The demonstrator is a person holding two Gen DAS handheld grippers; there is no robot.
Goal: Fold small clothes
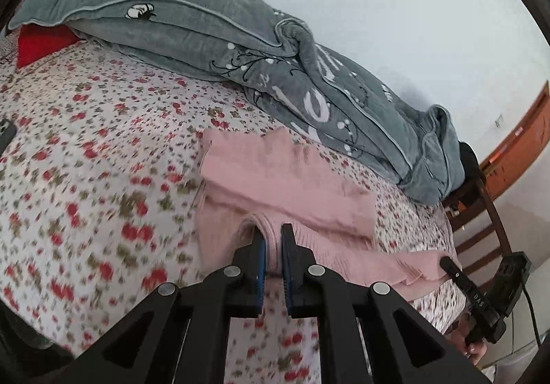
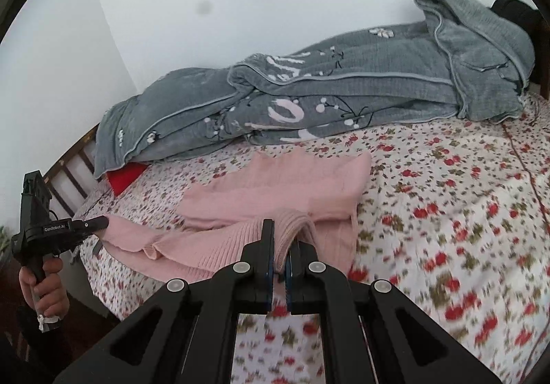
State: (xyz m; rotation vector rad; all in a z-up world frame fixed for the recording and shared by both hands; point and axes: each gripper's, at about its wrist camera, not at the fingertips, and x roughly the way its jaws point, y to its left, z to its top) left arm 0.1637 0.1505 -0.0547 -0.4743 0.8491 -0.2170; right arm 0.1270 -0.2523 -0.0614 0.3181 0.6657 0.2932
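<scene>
The pink ribbed knit sweater [image 1: 285,177] lies on the bed with the red-flowered white sheet [image 1: 86,143], near the bed's edge, with the rumpled grey quilt with white lettering [image 1: 206,30] heaped well behind it. As a judgement, you are midway: one panel already lies doubled across the body, but the near ribbed edge is raised and not yet laid over, and the sweater is still loose in shape. Your left tool [image 1: 273,241] is clamped on a ribbed fold at one corner. Your right tool [image 2: 282,246] pinches the ribbed edge at the other corner.
</scene>
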